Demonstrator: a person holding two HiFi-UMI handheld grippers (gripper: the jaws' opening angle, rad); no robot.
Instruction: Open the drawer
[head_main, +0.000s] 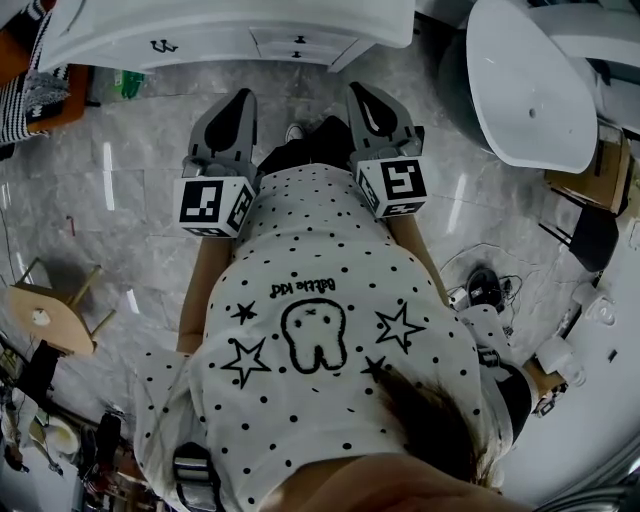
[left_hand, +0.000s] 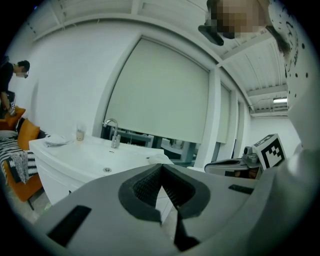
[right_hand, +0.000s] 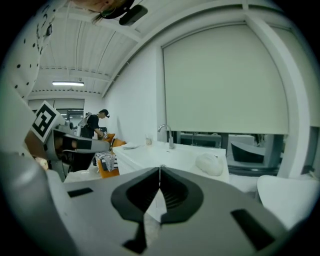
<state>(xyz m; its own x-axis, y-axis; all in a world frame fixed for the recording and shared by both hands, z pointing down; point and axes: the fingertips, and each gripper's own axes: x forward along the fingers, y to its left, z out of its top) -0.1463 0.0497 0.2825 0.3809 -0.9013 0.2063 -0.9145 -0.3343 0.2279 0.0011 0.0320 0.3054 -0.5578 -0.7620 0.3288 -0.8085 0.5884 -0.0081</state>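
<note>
Vanity (head_main: 200, 28) ahead; closed hand-held grippers (head_main: 240, 100) (head_main: 365, 95) near-level

Approach: bare floor (head_main: 300, 90) runs from the gripper tips to the vanity (head_main: 200, 40), and the drawer (head_main: 300, 42) front is clear. R side: a large white tub (head_main: 530, 90) stands near the right gripper (head_main: 365, 95) and limits lateral room. L of the left gripper (head_main: 240, 100): wide floor, with stool (head_main: 45, 315) and orange chair (head_main: 62, 108) well apart. Cables (head_main: 485, 285) lie rear R.

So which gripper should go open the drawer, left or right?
Nearly a tie, left by a hair. The drawer knobs sit between both, slightly nearer the left gripper than the right gripper. Both are shut and must open first.
</note>
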